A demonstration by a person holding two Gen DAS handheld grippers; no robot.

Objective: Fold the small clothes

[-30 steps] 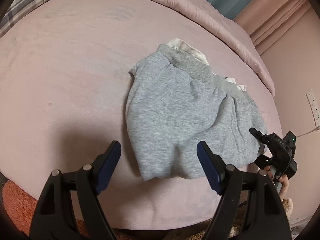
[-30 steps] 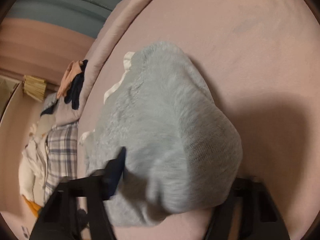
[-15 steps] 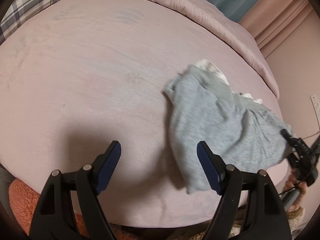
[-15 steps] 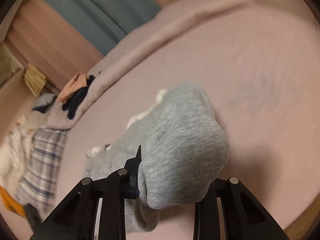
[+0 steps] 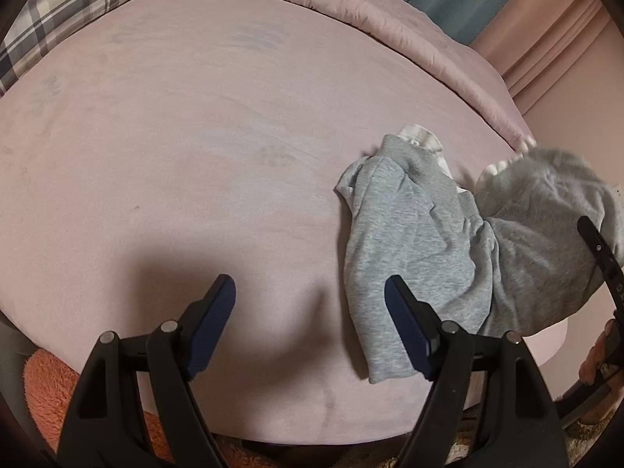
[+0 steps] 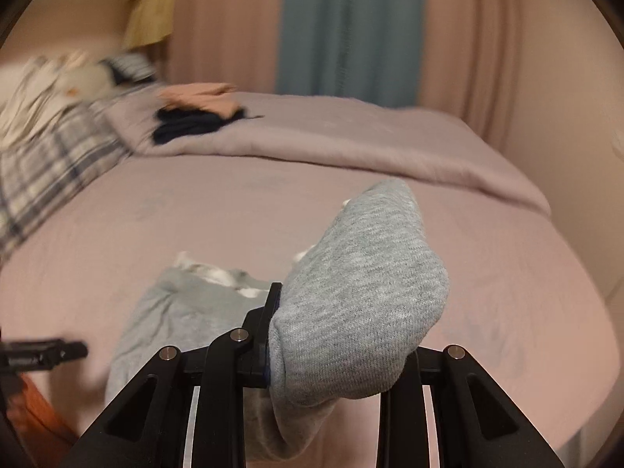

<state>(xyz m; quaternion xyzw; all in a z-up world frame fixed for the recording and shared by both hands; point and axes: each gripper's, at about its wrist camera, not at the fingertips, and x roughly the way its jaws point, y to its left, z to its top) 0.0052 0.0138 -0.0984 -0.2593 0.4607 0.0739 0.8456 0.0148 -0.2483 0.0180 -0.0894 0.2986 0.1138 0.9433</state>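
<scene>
The right gripper [image 6: 335,335] is clamping the grey garment [image 5: 421,241] at lower centre; the left gripper [image 5: 310,312] is hovering released.

— What's my left gripper [image 5: 310,312] doing?

— From here its jaws stand wide apart, angled downward, with nothing pinched between the blue pads [image 5: 212,323].

— And my right gripper [image 6: 331,335]?

— Its jaws are drawn in tight on a bunch of the grey garment [image 6: 362,304], which bulges up between the fingers. In the left wrist view I see the same gripper at the far right edge, raised, one black finger [image 5: 600,257] lying across the cloth, and the fingers of my hand [image 5: 596,355] wrapped round the handle below it.
</scene>
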